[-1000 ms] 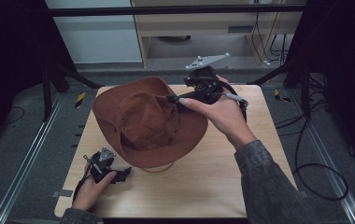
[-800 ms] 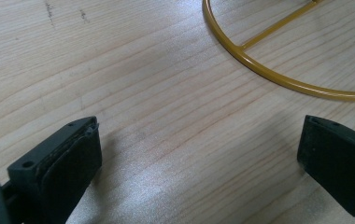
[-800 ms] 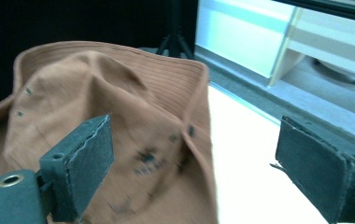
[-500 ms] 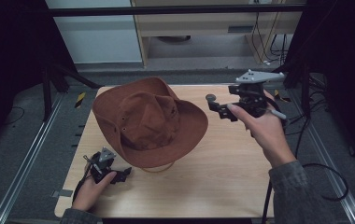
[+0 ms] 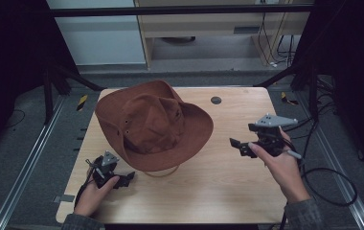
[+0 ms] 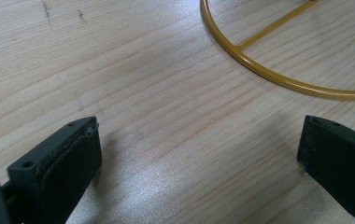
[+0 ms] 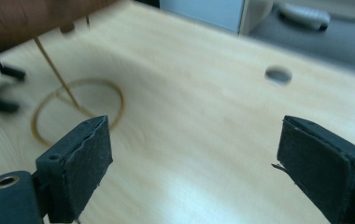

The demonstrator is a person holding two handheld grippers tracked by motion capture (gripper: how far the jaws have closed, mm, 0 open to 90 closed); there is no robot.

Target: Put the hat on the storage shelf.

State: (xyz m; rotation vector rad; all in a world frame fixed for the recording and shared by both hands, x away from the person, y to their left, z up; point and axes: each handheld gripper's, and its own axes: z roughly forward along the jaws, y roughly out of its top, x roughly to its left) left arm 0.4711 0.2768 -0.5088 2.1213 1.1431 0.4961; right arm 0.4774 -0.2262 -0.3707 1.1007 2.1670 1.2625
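Sitting tilted on its wire stand (image 5: 163,171), hat (image 5: 153,123) crown leans left-forward; both claws apart.

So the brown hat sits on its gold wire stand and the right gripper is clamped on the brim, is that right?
Not quite. The brown hat does sit on the gold wire stand, but the right gripper is apart from the brim, open and holding nothing; the high view and the right gripper view show it.

Mostly hidden beneath the brown wide-brimmed felt hat (image 5: 151,124): thin yellow wire stand (image 5: 163,171), ring cut off by the left gripper view's edge (image 6: 278,79). Blurred and cropped at the right gripper view's top corner, the hat (image 7: 31,16).
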